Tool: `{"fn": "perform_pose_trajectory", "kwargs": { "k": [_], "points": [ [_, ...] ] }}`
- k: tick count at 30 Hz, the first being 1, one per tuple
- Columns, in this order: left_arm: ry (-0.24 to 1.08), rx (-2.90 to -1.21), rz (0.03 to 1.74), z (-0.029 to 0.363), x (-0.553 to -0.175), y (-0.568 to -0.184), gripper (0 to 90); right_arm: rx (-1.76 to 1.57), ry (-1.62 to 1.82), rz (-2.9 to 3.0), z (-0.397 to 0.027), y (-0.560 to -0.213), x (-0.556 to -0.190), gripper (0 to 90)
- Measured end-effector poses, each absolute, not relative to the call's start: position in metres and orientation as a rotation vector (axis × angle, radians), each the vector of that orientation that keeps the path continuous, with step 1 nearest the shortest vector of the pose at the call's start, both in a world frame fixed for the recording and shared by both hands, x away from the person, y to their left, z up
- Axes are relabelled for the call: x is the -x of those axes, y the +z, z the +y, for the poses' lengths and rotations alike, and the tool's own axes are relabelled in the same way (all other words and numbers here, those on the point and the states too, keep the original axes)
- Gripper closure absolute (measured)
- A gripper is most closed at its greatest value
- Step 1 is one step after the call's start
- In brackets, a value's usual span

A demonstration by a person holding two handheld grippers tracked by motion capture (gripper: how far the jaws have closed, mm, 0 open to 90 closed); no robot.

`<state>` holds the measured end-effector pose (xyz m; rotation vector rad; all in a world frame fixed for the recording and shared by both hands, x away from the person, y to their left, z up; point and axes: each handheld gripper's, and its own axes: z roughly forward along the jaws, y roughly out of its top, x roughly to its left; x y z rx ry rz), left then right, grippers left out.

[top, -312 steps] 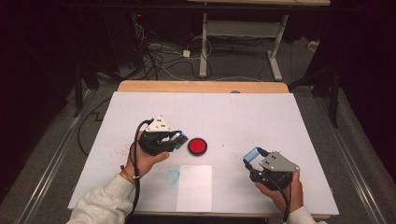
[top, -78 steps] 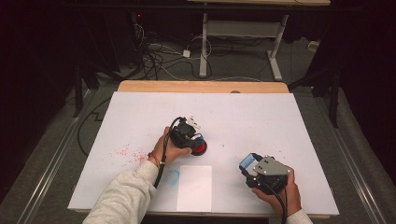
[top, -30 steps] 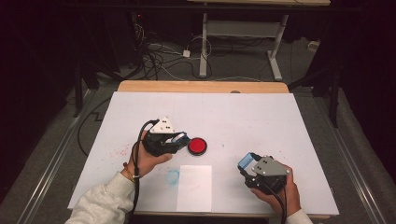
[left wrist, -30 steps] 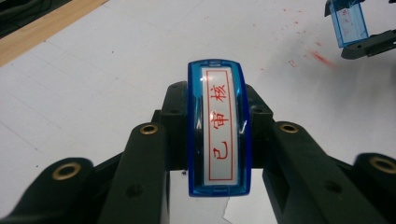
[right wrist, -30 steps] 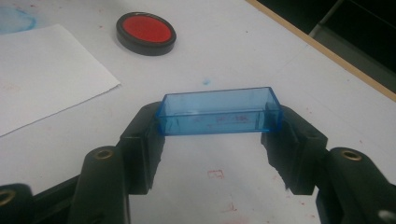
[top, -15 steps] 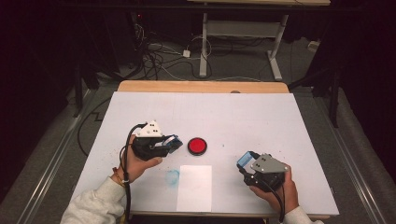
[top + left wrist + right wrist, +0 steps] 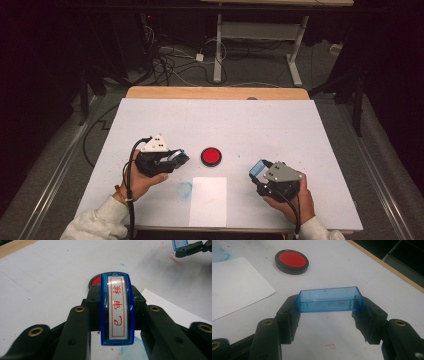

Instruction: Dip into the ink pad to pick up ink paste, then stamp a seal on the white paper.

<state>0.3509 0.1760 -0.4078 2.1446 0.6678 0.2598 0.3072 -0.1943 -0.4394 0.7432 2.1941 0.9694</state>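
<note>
Your left tool [image 7: 116, 322] is gripping the blue stamp [image 7: 116, 307] above the surface [image 7: 250, 120], just beside the red ink pad [image 7: 211, 156]; your right tool [image 7: 329, 320] is clamping the clear blue cap [image 7: 329, 299].

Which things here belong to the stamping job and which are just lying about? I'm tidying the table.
In use: stamp in left gripper; blue cap in right gripper; red ink pad; paper sheet.

Lying about: floor cables; blue smear.
</note>
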Motion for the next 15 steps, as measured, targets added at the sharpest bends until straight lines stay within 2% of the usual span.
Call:
{"fn": "perform_pose_trajectory", "kwargs": {
  "k": [15],
  "points": [
    [0.240,-2.172,0.660,0.1679,-0.3477,-0.4150,67.7,-0.727,0.980,2.214,-0.1869,-0.4409,-0.3101,40.8]
  ]
}}
